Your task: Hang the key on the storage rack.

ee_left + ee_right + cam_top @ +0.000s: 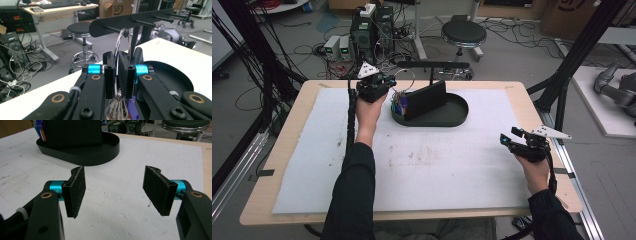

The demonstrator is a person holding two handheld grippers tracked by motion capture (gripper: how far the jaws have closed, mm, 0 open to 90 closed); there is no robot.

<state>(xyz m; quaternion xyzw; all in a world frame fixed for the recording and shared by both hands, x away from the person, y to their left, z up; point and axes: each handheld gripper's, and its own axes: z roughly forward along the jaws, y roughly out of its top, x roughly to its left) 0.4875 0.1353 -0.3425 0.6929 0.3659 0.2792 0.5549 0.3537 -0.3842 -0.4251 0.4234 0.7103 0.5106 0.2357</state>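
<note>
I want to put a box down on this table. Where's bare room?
The white mat lies bare between the black tray and the near edge, from the left forearm to the right gripper. It's crowded at the tray's left end, where the left gripper pinches a wire ring.

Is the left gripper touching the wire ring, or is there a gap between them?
Touching. In the left gripper view, the left gripper has its jaws nearly closed on the wire ring, which passes between them with no gap.
</note>
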